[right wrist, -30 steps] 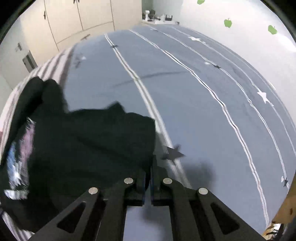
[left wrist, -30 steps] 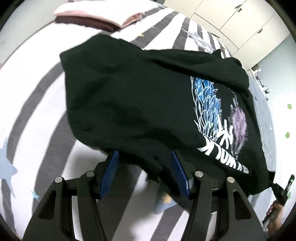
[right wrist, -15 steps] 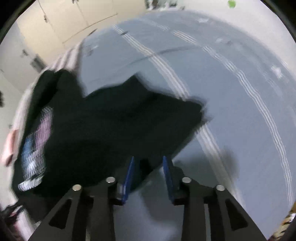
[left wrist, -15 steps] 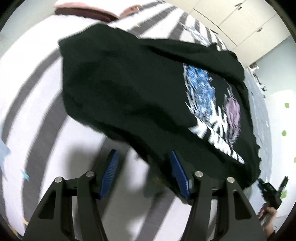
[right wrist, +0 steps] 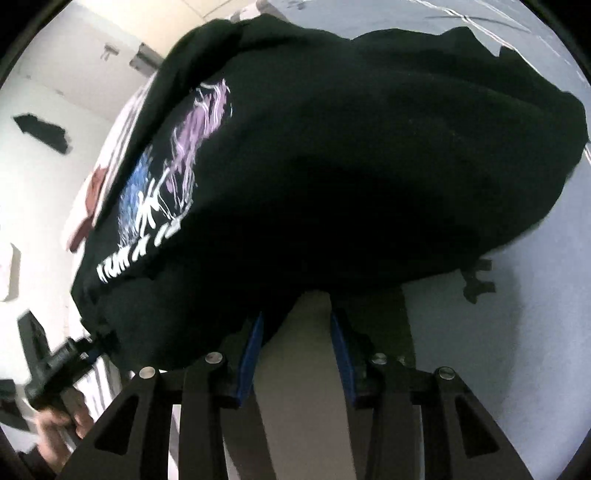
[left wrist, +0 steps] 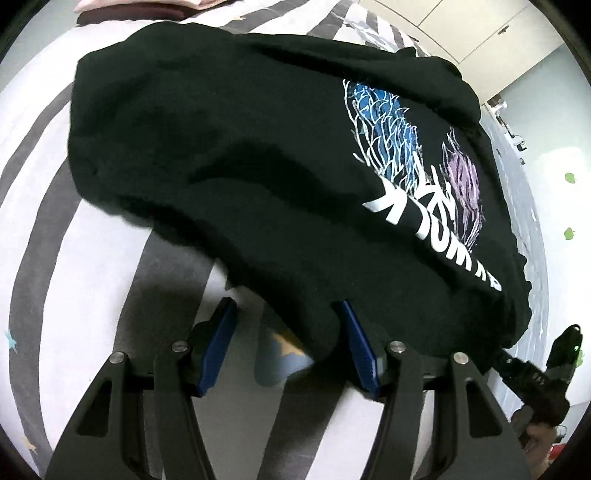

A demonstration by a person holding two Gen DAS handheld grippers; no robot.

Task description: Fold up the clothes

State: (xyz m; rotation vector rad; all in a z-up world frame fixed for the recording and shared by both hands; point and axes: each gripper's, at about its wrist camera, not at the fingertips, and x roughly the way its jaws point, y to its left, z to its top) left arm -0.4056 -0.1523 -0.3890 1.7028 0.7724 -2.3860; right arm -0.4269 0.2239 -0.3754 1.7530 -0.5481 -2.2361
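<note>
A black sweatshirt (left wrist: 240, 147) with a blue, purple and white print lies spread on the striped bed (left wrist: 55, 258). My left gripper (left wrist: 286, 306) is open at its near hem; the fabric edge droops in front of the right pad (left wrist: 356, 347) and is not pinched. The right wrist view shows the same sweatshirt (right wrist: 351, 166) filling the frame. My right gripper (right wrist: 295, 321) is open at its near edge; cloth overlaps the left pad (right wrist: 251, 350) and the gap between the pads is bare. Each view catches the other gripper low at the side, the right one (left wrist: 546, 373), the left one (right wrist: 55, 362).
Folded pink and maroon clothes (left wrist: 147, 7) lie at the bed's far end. Cream cupboard doors (left wrist: 480, 26) stand beyond. A wall with green stickers (left wrist: 570, 177) runs along the right. Bare grey-blue sheet (right wrist: 517, 350) lies to the right of the sweatshirt.
My right gripper went from shut to open, letting go of the sweatshirt, and swung down close to its near edge. My left gripper stayed open and sank closer to the hem.
</note>
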